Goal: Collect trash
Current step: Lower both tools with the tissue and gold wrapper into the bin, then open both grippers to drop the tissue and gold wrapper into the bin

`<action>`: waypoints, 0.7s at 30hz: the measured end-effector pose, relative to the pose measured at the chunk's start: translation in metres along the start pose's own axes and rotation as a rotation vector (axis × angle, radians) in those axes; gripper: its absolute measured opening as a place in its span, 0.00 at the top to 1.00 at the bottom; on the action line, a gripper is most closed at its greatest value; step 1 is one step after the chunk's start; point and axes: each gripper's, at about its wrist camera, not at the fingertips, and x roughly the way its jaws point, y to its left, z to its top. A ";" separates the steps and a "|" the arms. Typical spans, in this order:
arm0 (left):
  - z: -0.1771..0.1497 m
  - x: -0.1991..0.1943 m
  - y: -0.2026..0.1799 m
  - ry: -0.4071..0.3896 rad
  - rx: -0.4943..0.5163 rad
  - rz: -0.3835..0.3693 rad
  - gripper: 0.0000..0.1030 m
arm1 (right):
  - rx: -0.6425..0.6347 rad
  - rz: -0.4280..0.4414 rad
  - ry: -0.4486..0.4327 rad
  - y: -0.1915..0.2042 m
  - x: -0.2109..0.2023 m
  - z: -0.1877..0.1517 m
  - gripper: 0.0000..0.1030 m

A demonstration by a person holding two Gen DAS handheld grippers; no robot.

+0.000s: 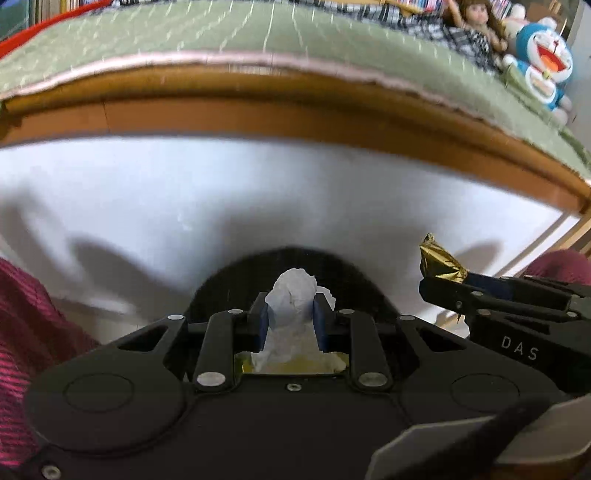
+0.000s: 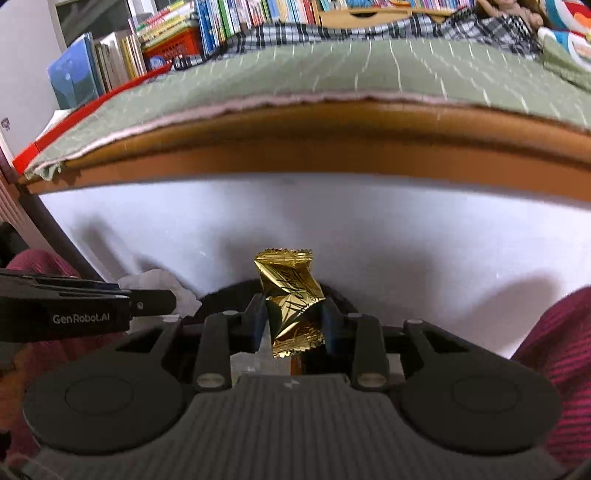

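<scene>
We count: two grippers, the left gripper (image 1: 291,314) and the right gripper (image 2: 295,317); one crumpled white tissue (image 1: 293,295); one gold foil wrapper (image 2: 293,299); one round black bin (image 1: 236,273) below both; one bed with an orange wooden rail (image 1: 258,110), bearing one green quilt (image 1: 221,33) and one checked blanket (image 2: 332,29); one doll (image 1: 476,22); two blue-and-white plush cats (image 1: 546,51); one red crate (image 2: 173,44); books (image 2: 229,18) in a row too dense for us to number
</scene>
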 end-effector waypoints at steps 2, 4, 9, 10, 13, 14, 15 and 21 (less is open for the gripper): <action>-0.003 0.008 0.000 0.025 0.006 0.010 0.78 | 0.010 0.003 0.019 -0.001 0.005 -0.004 0.63; -0.005 0.015 0.000 0.051 0.015 0.016 0.78 | 0.018 0.002 0.037 -0.002 0.011 -0.006 0.62; -0.009 0.033 -0.001 0.106 0.027 0.023 0.78 | 0.047 0.003 0.077 -0.005 0.023 -0.012 0.62; -0.012 0.034 0.002 0.114 0.030 0.025 0.78 | 0.051 0.002 0.085 -0.005 0.026 -0.013 0.62; -0.015 0.045 0.002 0.151 0.031 0.040 0.78 | 0.060 0.000 0.107 -0.005 0.034 -0.017 0.62; -0.016 0.048 0.003 0.159 0.029 0.042 0.78 | 0.062 0.000 0.114 -0.006 0.036 -0.018 0.62; -0.017 0.050 0.004 0.166 0.028 0.044 0.78 | 0.064 0.000 0.119 -0.006 0.038 -0.019 0.62; -0.020 0.063 0.007 0.201 0.028 0.060 0.78 | 0.082 -0.004 0.143 -0.008 0.049 -0.018 0.61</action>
